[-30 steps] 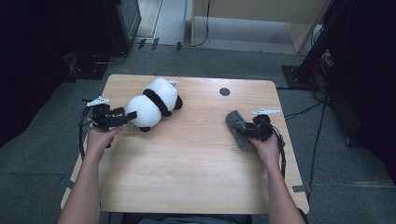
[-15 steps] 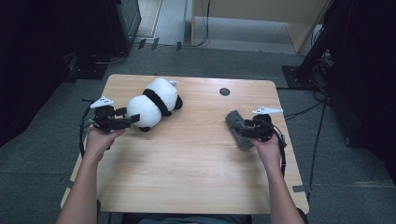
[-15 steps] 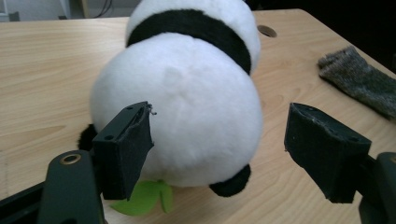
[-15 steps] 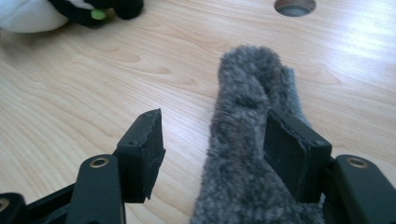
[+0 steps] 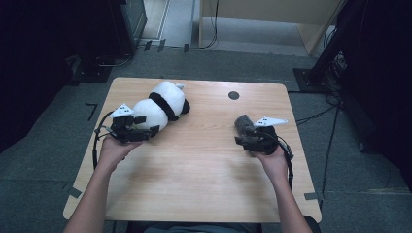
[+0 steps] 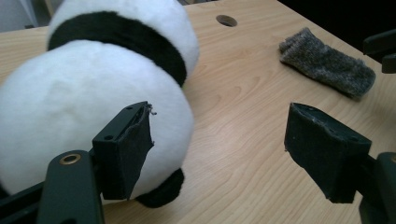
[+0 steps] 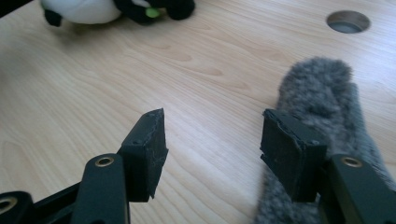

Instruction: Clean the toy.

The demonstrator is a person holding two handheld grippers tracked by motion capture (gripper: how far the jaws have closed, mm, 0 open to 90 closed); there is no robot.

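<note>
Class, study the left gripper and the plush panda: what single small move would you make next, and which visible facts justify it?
Probably ease the left gripper sideways toward the panda, then close. Its jaws stand open; one jaw lies against the panda's white body while the other stands over bare table, so closing now would likely catch nothing.

My two bare forearms with no sleeves, my left gripper (image 5: 138,130) black with a white three-cornered plate on top, my right gripper (image 5: 252,137) likewise, looping black cables, brass-coloured rivets at the jaw arms, dark jaw pads (edges frayed)
</note>
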